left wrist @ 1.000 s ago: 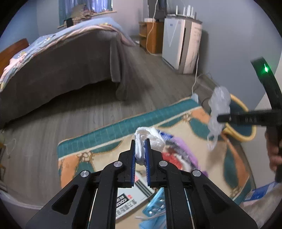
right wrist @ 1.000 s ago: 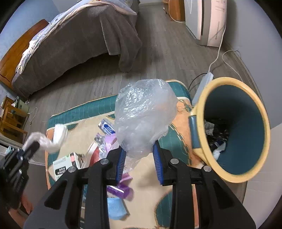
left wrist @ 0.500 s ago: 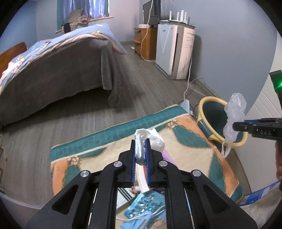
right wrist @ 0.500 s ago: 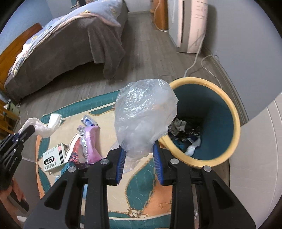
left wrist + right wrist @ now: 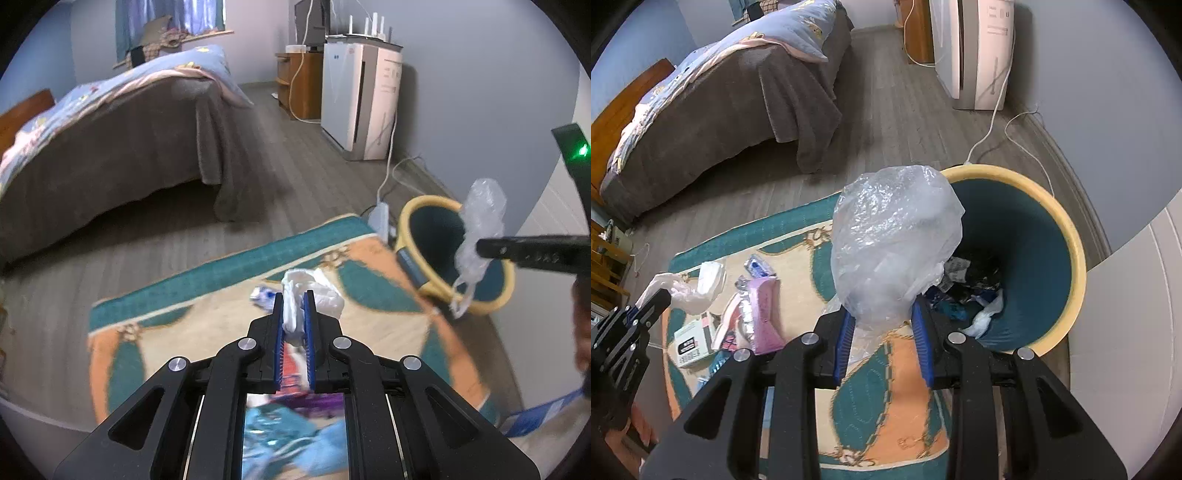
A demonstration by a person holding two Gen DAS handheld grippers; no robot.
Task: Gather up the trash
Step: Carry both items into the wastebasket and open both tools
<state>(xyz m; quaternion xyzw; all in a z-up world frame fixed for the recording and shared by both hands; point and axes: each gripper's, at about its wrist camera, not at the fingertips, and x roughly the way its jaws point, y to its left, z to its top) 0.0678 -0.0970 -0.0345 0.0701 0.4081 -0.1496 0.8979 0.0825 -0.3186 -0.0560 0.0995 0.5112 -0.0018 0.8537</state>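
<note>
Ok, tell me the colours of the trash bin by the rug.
The trash bin has a yellow rim and teal inside, clearest in the right wrist view.

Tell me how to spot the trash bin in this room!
Find the colourful rug on the wooden floor near the bed. At its far corner, by the wall, stands the trash bin: a round tub, teal inside with a thick yellow rim, already holding scraps.

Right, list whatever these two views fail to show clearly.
- Left wrist view: the litter under the left tool is a motion-blurred smear; items unidentifiable.
- Right wrist view: the clear plastic bag in the right tool covers part of the bin interior.
- Right wrist view: print on the white box is too small to read.
- Left wrist view: the blue item at the right is cut off by the lens edge.
</note>
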